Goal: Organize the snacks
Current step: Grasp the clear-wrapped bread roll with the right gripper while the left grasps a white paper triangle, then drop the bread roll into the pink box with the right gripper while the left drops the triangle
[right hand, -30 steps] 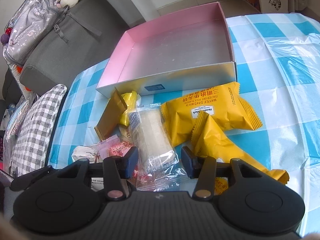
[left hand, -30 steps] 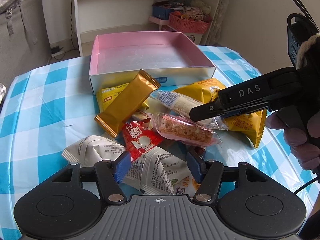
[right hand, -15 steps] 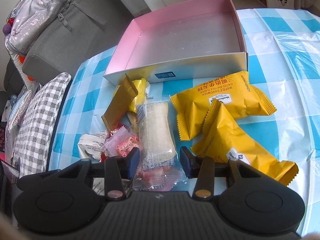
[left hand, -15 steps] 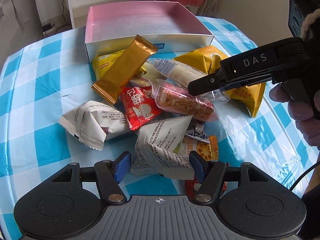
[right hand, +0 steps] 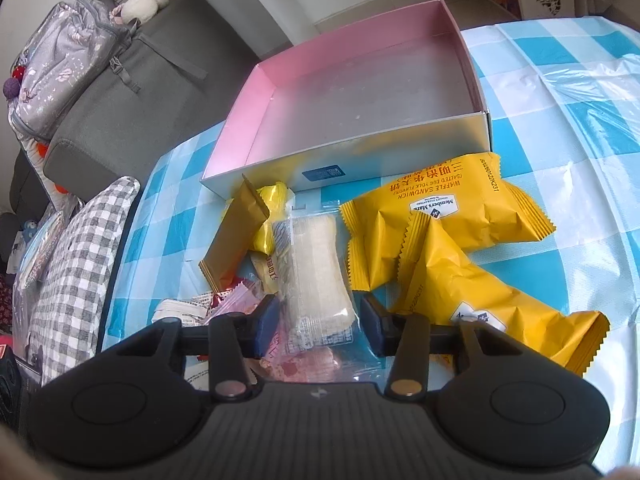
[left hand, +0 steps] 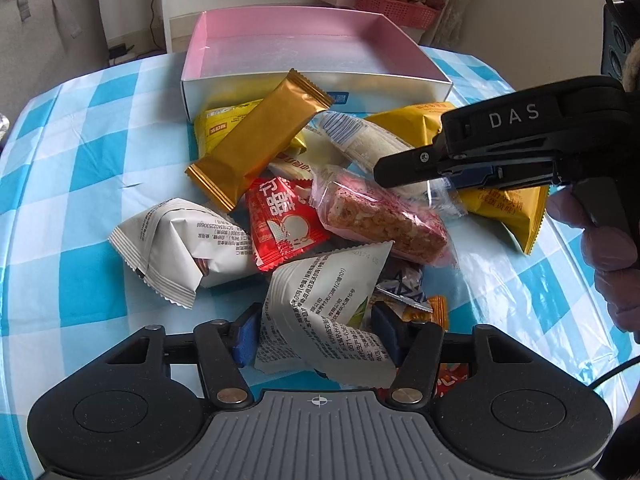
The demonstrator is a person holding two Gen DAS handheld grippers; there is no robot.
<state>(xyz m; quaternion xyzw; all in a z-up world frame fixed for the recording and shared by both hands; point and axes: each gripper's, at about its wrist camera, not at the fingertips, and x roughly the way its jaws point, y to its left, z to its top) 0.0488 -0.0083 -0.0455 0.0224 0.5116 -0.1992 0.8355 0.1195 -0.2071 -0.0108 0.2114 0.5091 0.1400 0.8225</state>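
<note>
Nothing has been stowed yet, as judged from the layout: the shallow square cardboard box with pink inner walls (left hand: 316, 56) stands empty at the far side of the bench (left hand: 76, 184), which is covered by a blue-and-white checked cloth. Every snack lies loose in a heap just in front of the box.

Left to right in the left wrist view:
- crumpled white foil pouch with black print (left hand: 180, 240), resting on the cloth, untouched;
- long gold foil bar (left hand: 260, 140), tilted across a yellow packet, its far end close to the box wall;
- small red sachet (left hand: 284, 224), wedged in the middle;
- second white printed pouch (left hand: 320, 320), flanked by the jaws of the left gripper (left hand: 316, 338), which are closing; the pads appear at or very near its sides, though firm contact cannot be confirmed;
- pink-wrapped nut bar (left hand: 384, 220);
- clear-wrapped pale wafer cake (right hand: 316, 276), bracketed by the closing jaws of the right gripper (right hand: 316, 324), small gaps visible on both sides;
- two yellow waffle-sandwich packets (right hand: 440, 216), overlapping, farthest right.

Remaining work, by estimate: all of it, with two first picks being started.
</note>
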